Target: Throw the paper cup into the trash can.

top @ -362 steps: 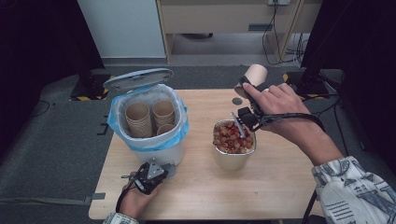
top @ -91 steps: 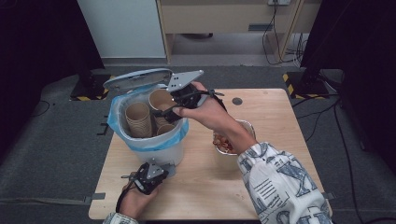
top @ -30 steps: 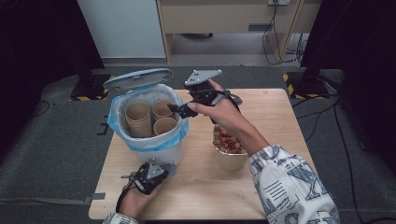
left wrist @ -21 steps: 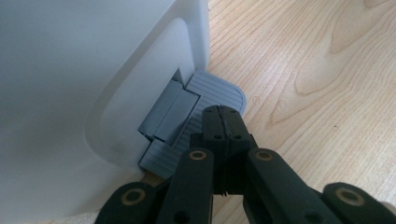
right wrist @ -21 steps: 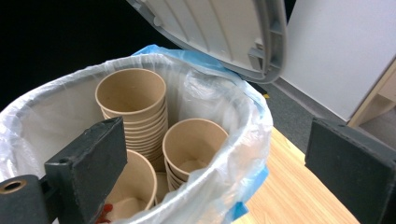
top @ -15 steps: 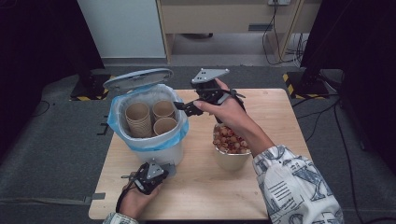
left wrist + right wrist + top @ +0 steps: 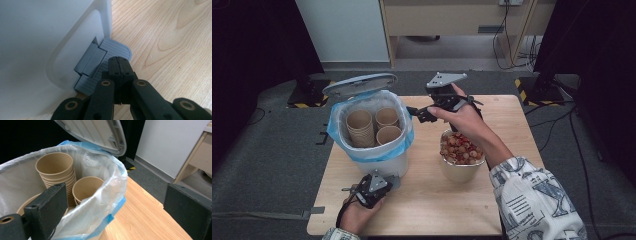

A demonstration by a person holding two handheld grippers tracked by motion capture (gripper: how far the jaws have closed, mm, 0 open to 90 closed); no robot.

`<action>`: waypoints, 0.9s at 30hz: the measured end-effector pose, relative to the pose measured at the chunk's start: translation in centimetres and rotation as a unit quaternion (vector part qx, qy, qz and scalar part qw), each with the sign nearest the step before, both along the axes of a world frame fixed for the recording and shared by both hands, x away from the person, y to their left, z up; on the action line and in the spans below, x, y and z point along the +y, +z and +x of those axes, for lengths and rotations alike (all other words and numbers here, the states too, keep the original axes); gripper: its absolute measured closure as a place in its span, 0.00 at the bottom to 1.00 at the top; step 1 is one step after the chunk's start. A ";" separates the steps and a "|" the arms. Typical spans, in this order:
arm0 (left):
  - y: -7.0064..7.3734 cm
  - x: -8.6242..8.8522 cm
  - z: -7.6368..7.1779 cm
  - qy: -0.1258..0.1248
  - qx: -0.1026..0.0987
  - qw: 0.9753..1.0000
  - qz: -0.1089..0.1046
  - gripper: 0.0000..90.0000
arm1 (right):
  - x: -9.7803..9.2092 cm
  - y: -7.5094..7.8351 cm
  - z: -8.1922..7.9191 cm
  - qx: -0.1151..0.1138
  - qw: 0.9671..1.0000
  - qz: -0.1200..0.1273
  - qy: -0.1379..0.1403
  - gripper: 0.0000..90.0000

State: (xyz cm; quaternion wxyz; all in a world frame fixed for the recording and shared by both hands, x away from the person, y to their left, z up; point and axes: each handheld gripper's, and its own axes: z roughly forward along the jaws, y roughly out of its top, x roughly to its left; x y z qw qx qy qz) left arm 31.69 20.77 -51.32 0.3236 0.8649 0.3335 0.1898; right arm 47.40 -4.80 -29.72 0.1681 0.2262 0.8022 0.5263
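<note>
A white pedal bin [image 7: 379, 162] with a blue liner stands at the table's left, its lid [image 7: 359, 84] raised. Brown paper cups [image 7: 360, 125] are stacked inside it; from the right gripper view I see a tall stack [image 7: 56, 166] and a lower cup [image 7: 87, 186]. My right gripper [image 7: 418, 114] hovers just right of the bin's rim, open and empty, with its wide-apart fingers [image 7: 47, 205] pointing at the liner. My left gripper [image 7: 372, 184] is shut at the bin's foot, its tip [image 7: 120, 62] resting on the grey pedal [image 7: 113, 47].
A pale bowl [image 7: 459, 170] full of red-brown bits stands under my right forearm, right of the bin. Bare wooden table [image 7: 512, 115] lies beyond it. The raised lid [image 7: 97, 132] overhangs the bin's far side.
My right gripper, which carried a cup earlier and then hung over the bin, has drawn back to the right, open and empty. The left gripper has stayed on the pedal.
</note>
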 end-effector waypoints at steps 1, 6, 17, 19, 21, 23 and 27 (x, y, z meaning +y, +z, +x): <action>0.0 0.0 0.0 0.000 0.000 1.000 0.000 1.00 | -0.1 0.0 0.0 0.000 1.000 0.000 -0.002 0.06; 0.0 0.0 0.0 0.000 0.000 1.000 0.000 1.00 | -1.1 -0.1 0.2 0.003 1.000 -0.002 -0.016 0.06; 0.0 0.0 0.0 0.000 0.000 1.000 -0.001 1.00 | -2.7 -0.3 0.5 0.005 0.999 -0.005 -0.043 0.06; 0.0 0.0 0.0 0.001 0.001 1.000 0.000 1.00 | -3.0 -0.3 0.5 0.006 0.999 -0.003 -0.047 0.06; 0.0 0.0 0.0 0.001 0.000 1.000 0.000 1.00 | -3.4 -0.4 0.5 0.008 0.999 -0.004 -0.053 0.06; 0.0 0.0 0.0 0.001 0.001 1.000 -0.001 1.00 | -3.8 -0.5 0.6 0.009 0.998 -0.006 -0.057 0.06; 0.0 0.0 0.0 0.001 0.001 1.000 -0.001 1.00 | -4.5 -0.6 0.7 0.012 0.997 -0.006 -0.070 0.07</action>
